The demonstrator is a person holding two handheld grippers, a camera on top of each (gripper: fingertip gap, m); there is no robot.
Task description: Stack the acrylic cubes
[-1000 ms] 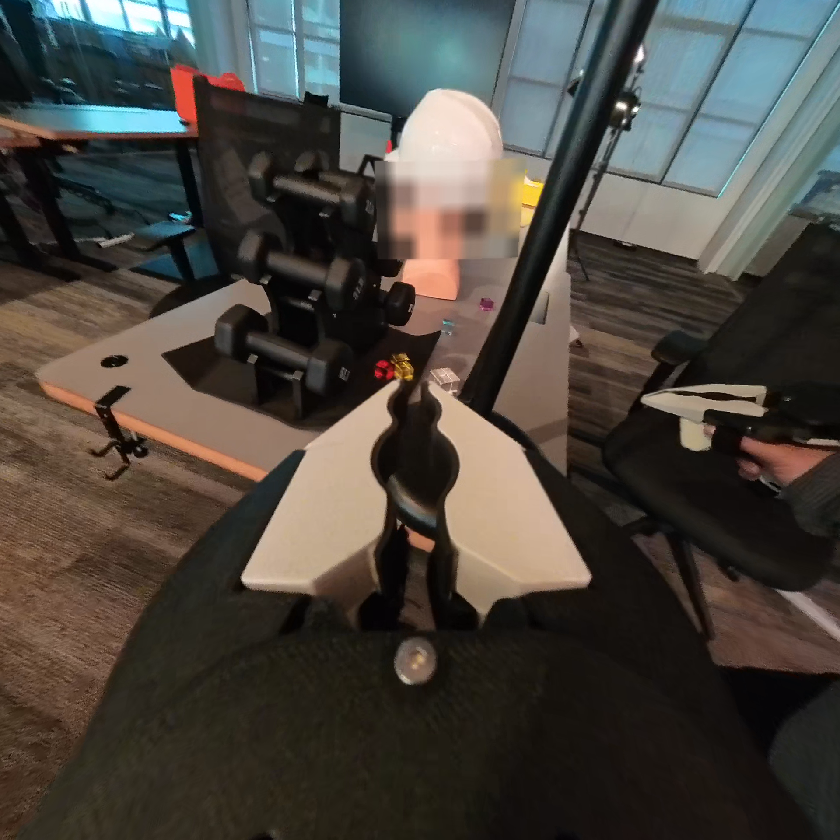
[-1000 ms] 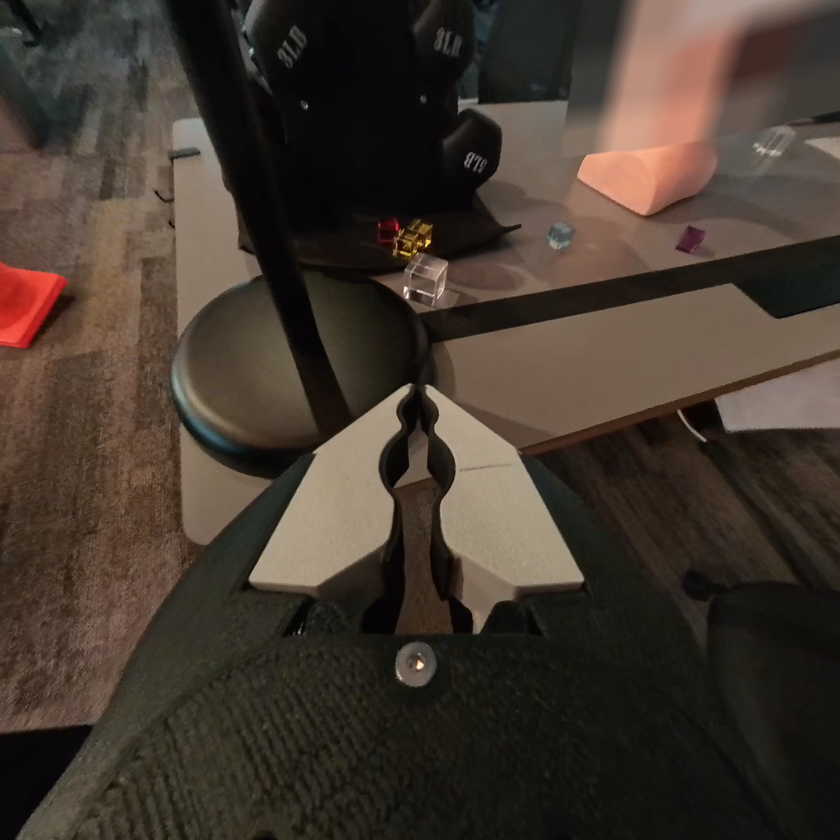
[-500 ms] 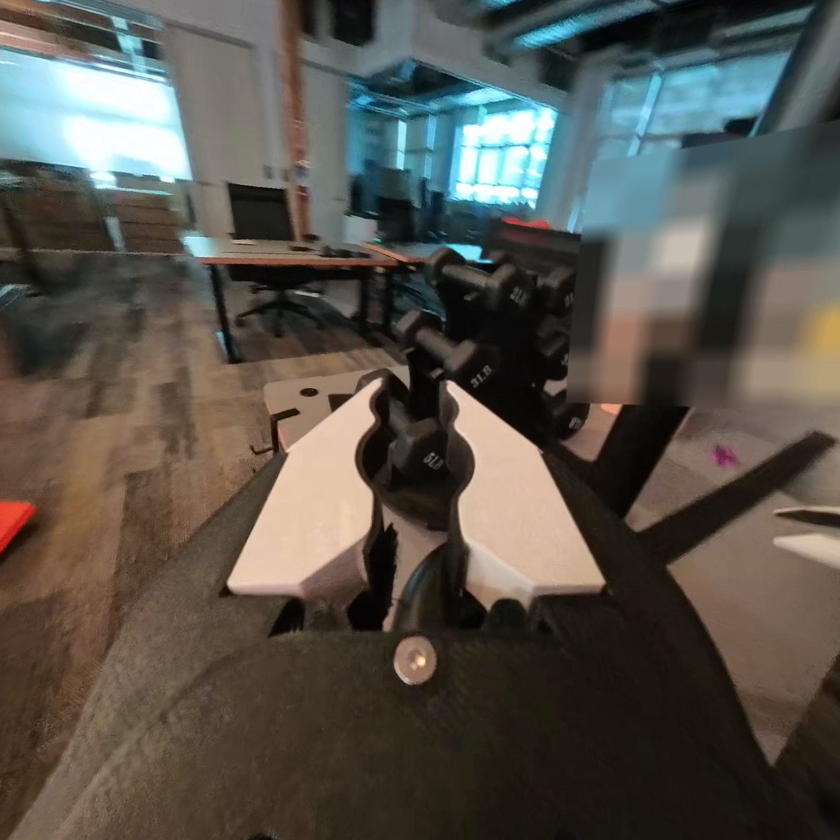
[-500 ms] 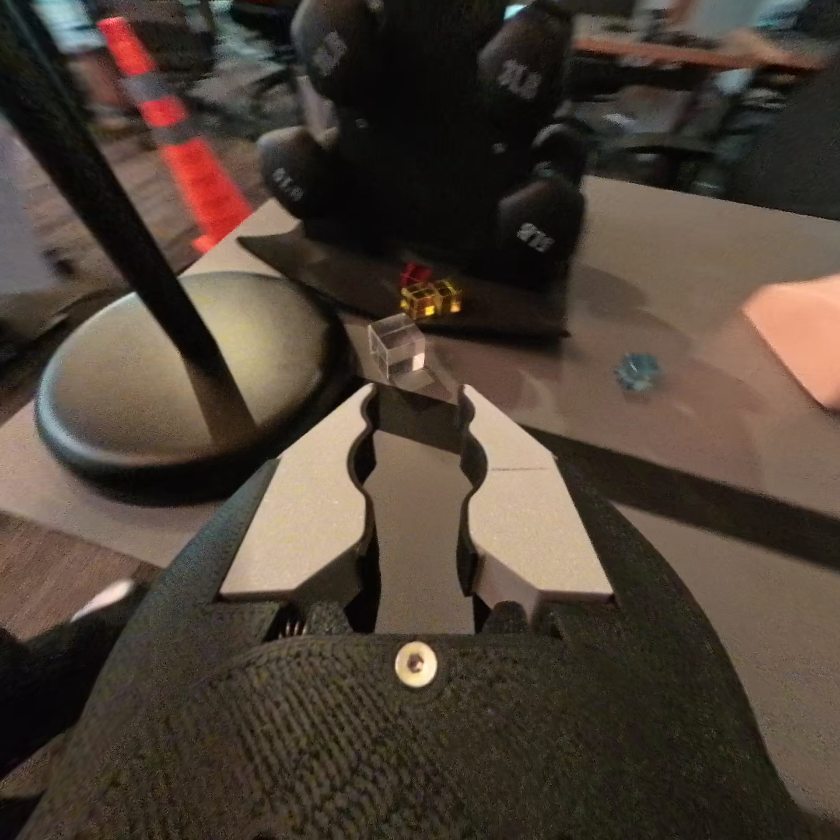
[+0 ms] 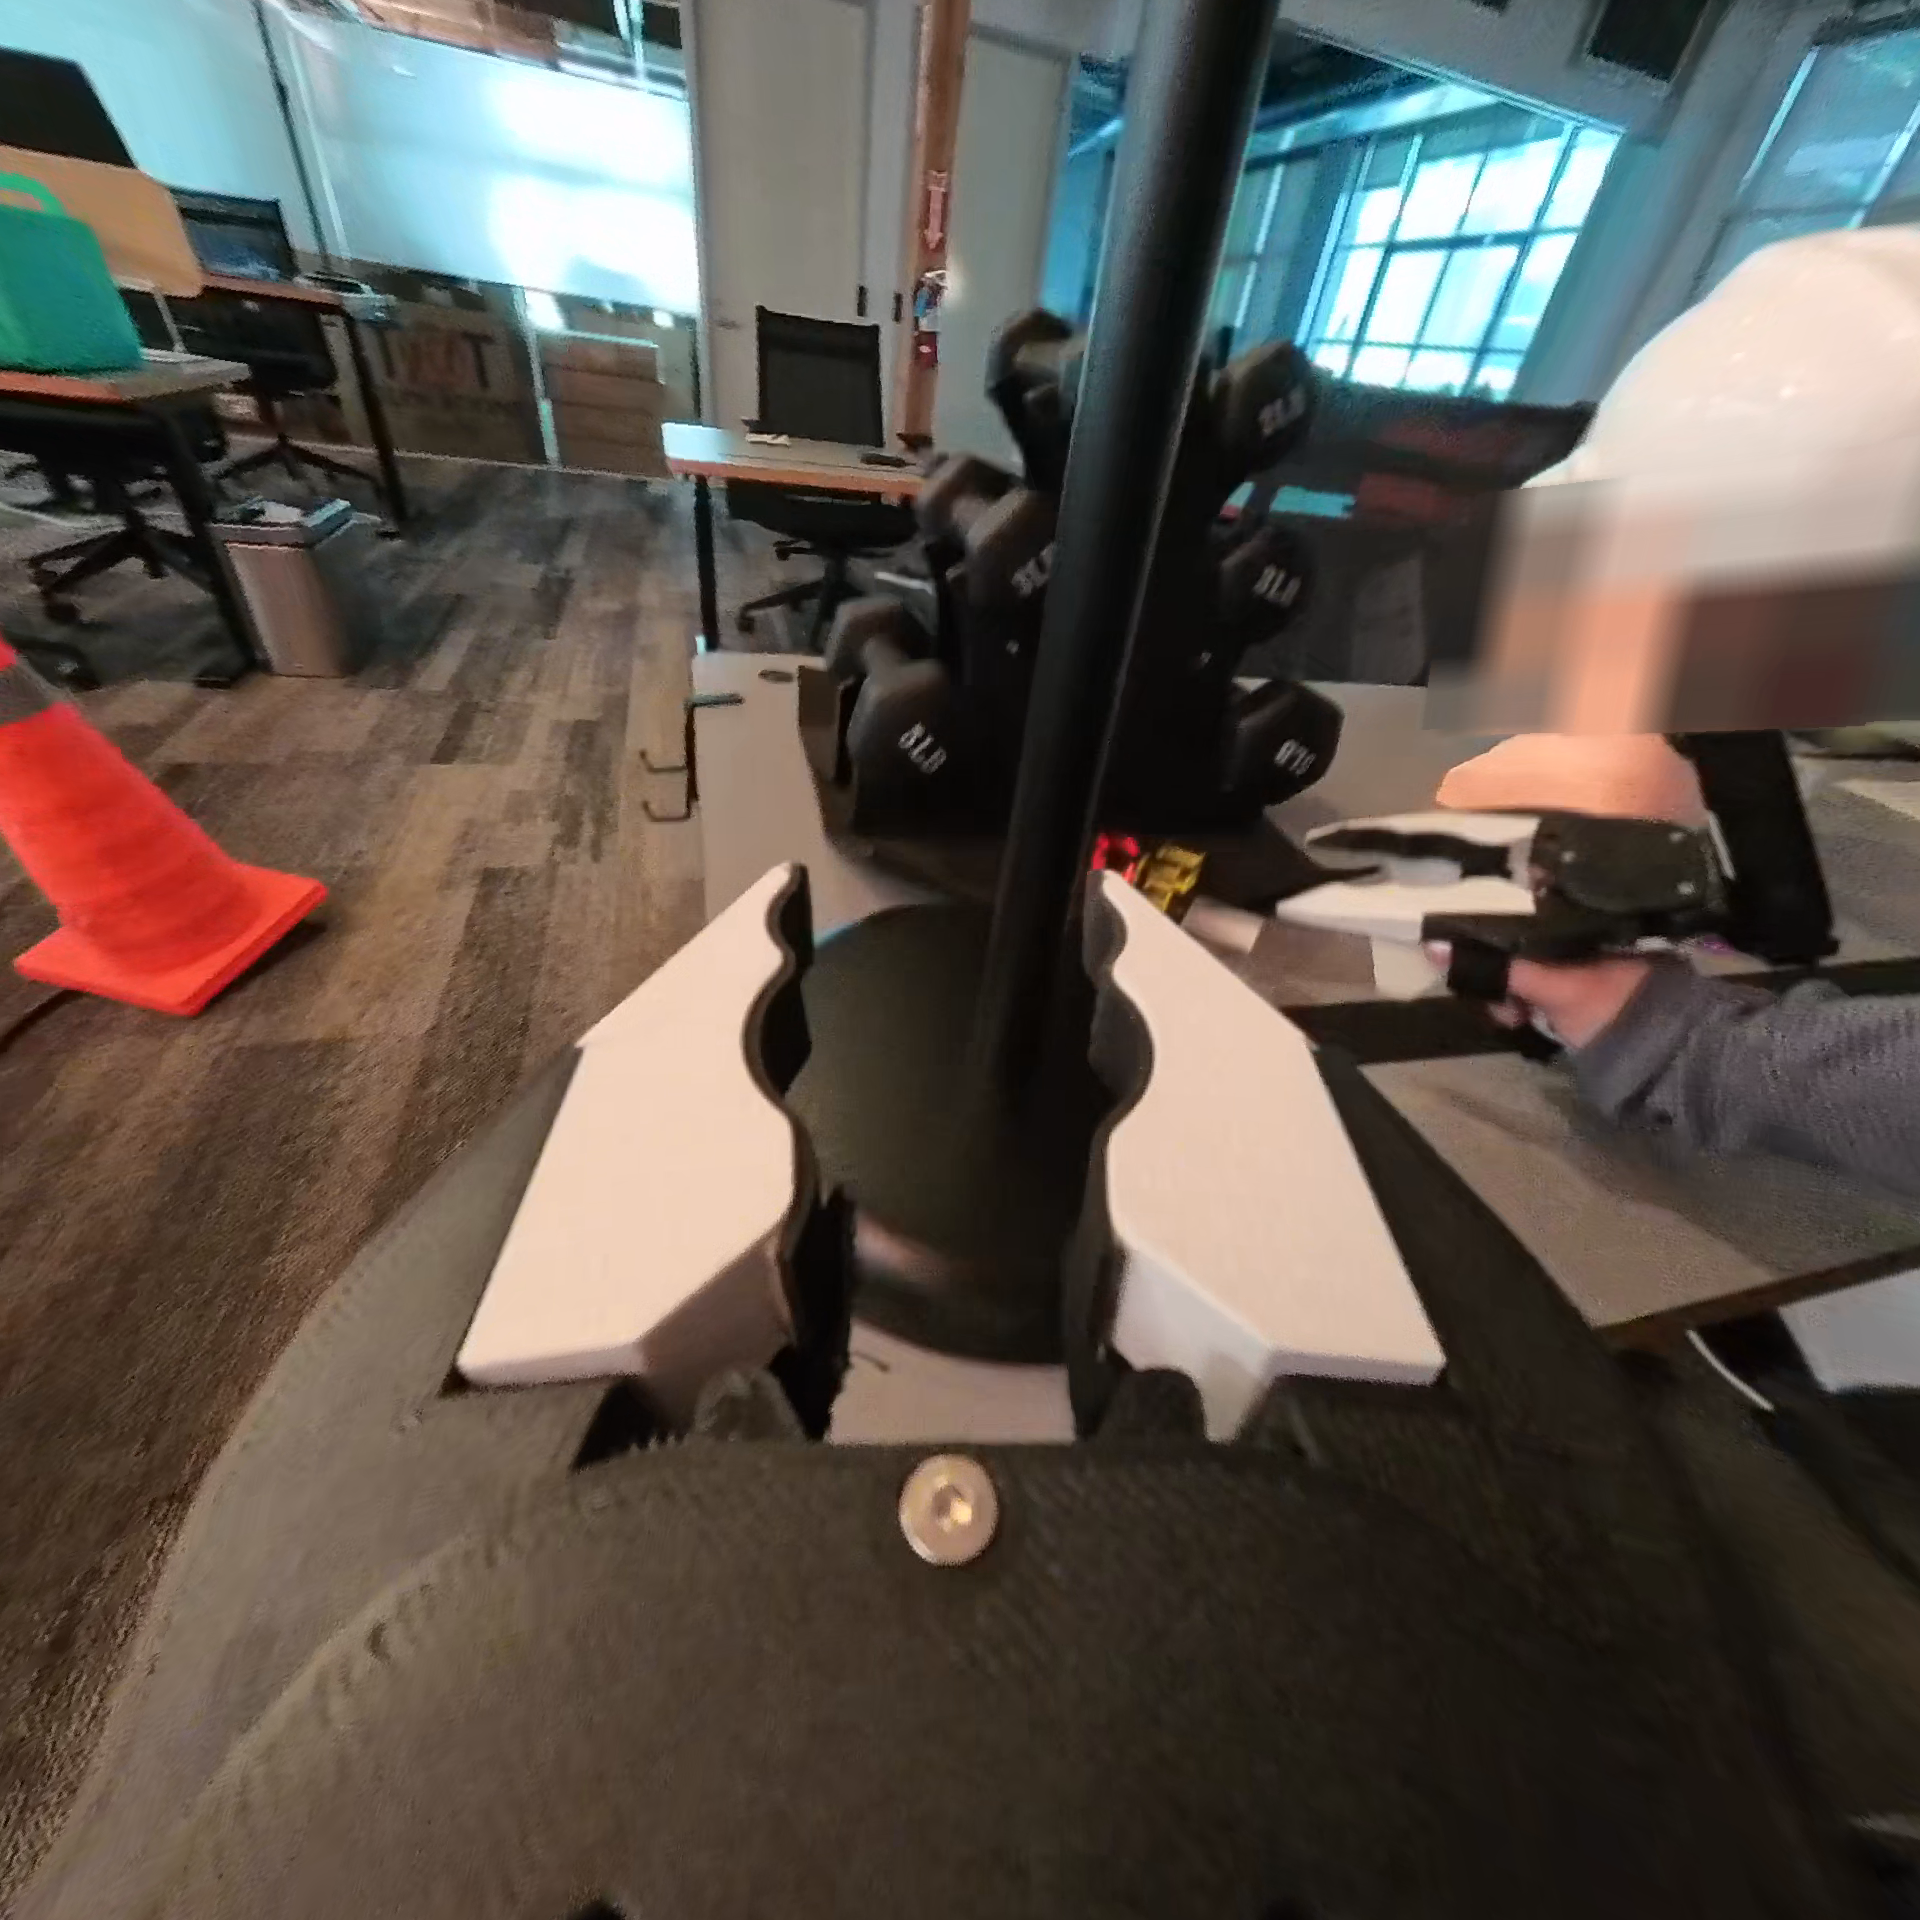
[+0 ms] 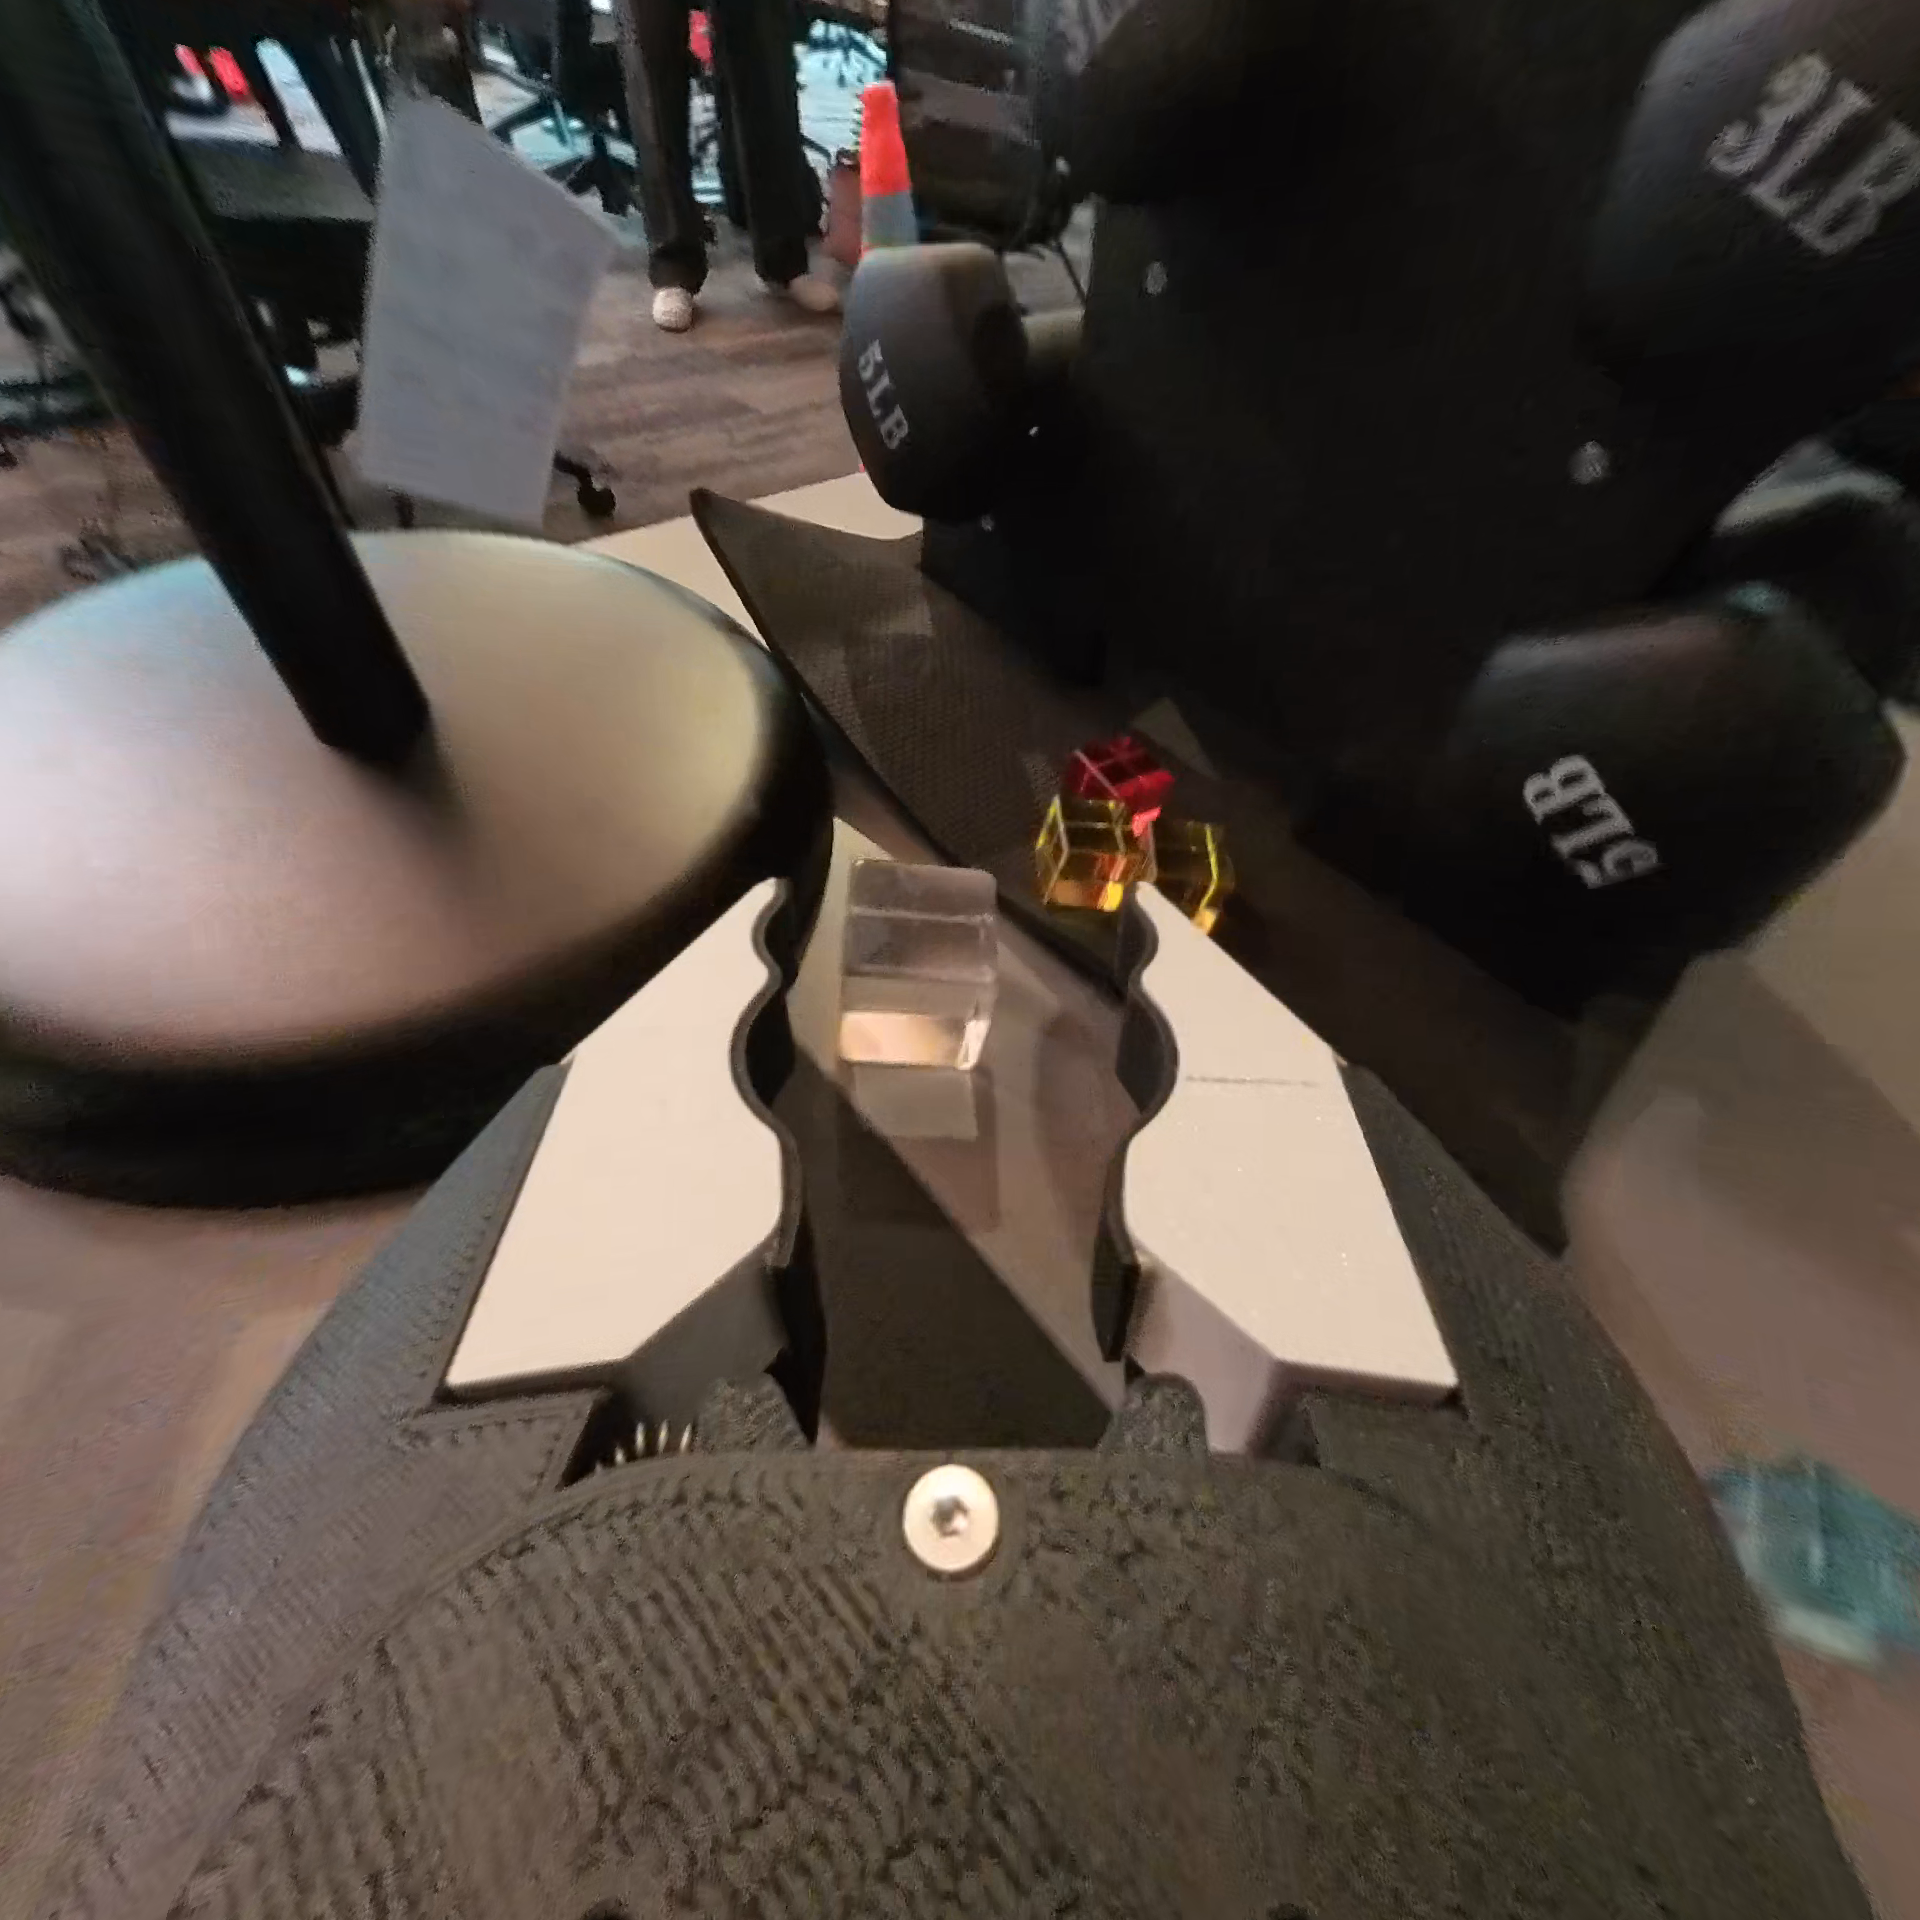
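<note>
Your right gripper (image 6: 961, 914) has its fingers spread wide around the clear cube (image 6: 916, 971), which stands on the counter (image 6: 135, 1340) just beside the round black base (image 6: 343, 821); gaps show on both sides, so nothing is gripped. The cube looks hard, smooth and probably slippery, and light; its flat opposite faces seem the best place to take hold. Your left gripper (image 5: 951, 914) is also spread, with the black pole (image 5: 1081, 623) between its fingers, not clamped
</note>
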